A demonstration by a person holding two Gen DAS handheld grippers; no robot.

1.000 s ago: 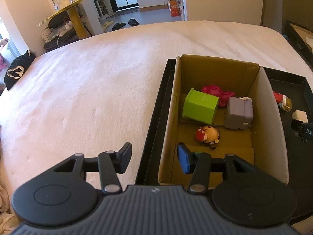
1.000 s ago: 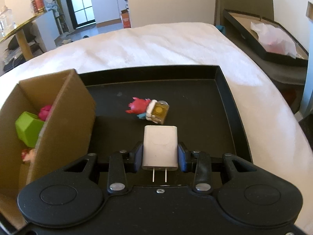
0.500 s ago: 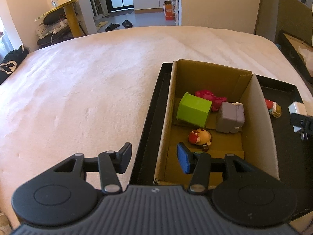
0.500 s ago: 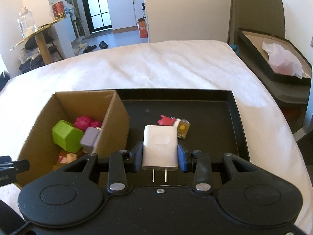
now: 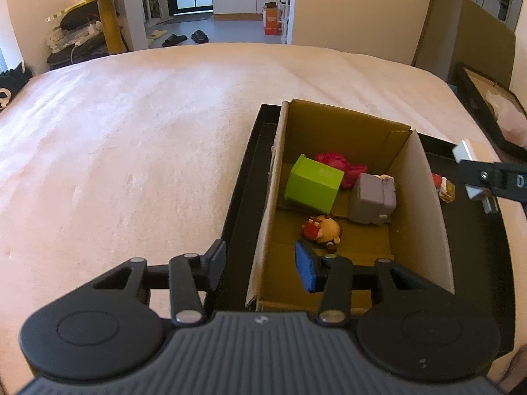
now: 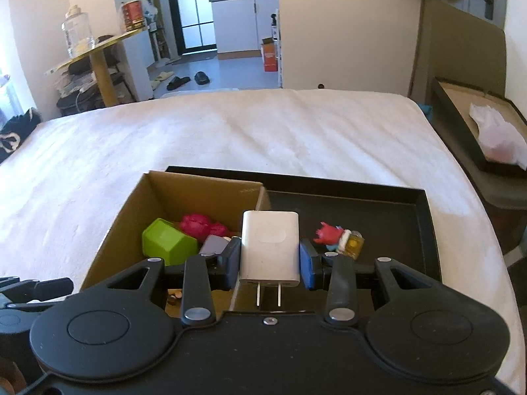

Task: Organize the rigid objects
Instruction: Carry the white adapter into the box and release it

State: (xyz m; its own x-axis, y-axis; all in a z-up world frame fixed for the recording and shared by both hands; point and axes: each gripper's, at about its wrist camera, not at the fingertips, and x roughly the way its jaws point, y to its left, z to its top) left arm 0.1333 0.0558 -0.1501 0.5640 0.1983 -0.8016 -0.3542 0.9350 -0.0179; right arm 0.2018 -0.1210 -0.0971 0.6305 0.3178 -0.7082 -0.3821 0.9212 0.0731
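My right gripper [image 6: 270,258] is shut on a white plug charger [image 6: 270,247], held above the right wall of the cardboard box [image 6: 131,204]; it also shows in the left wrist view [image 5: 469,156]. The box [image 5: 425,210] holds a green cube [image 5: 313,184], a grey block [image 5: 372,202], a pink toy [image 5: 336,163] and a small round figure [image 5: 322,228]. My left gripper [image 5: 260,263] is open and empty, straddling the box's near left wall. A red and yellow figure [image 6: 339,238] lies on the black tray [image 6: 395,230].
The tray and box sit on a white bed cover [image 5: 131,148]. Another black tray with white paper [image 6: 487,131] is off the bed's right side. A gold side table [image 6: 95,62] with a glass jar stands at the back left.
My right gripper has lifted the charger and carried it left, from over the tray to above the box wall. My left gripper has stayed open and drawn back slightly.
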